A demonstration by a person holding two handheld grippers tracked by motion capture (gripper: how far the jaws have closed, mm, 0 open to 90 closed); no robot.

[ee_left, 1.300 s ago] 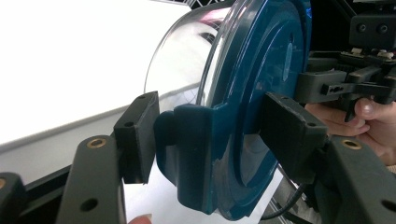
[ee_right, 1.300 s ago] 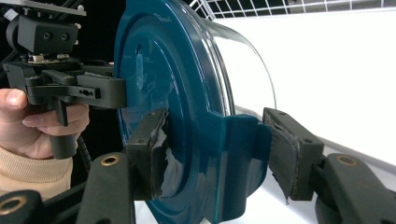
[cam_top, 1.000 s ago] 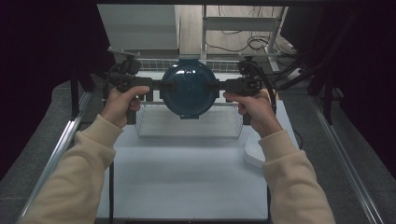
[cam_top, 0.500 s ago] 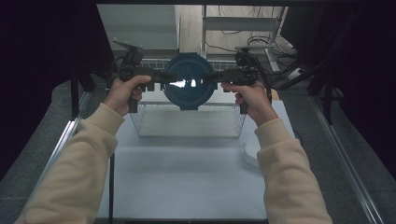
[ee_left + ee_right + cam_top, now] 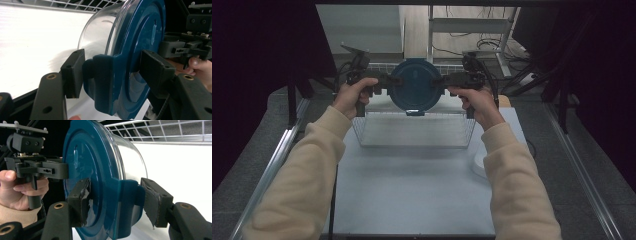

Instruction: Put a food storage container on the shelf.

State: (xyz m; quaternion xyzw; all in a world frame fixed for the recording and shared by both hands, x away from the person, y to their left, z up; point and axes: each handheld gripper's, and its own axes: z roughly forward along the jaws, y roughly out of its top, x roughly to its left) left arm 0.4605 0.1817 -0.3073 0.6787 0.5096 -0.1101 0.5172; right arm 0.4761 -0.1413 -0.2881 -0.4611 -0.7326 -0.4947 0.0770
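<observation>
white tabletop [image 5: 412,190] below, and both grippers carry the blue-lidded clear container [image 5: 414,85] on its side above the wire basket [image 5: 412,131], left gripper [image 5: 110,72] and right gripper [image 5: 115,200] each pinching a lid latch, likely so it stays level between them.

Wire basket [image 5: 414,131]: on tabletop [image 5: 412,200], far half. White round object [image 5: 479,165]: just right of basket, partly hidden. Cables [image 5: 467,47]: floor beyond basket.
</observation>
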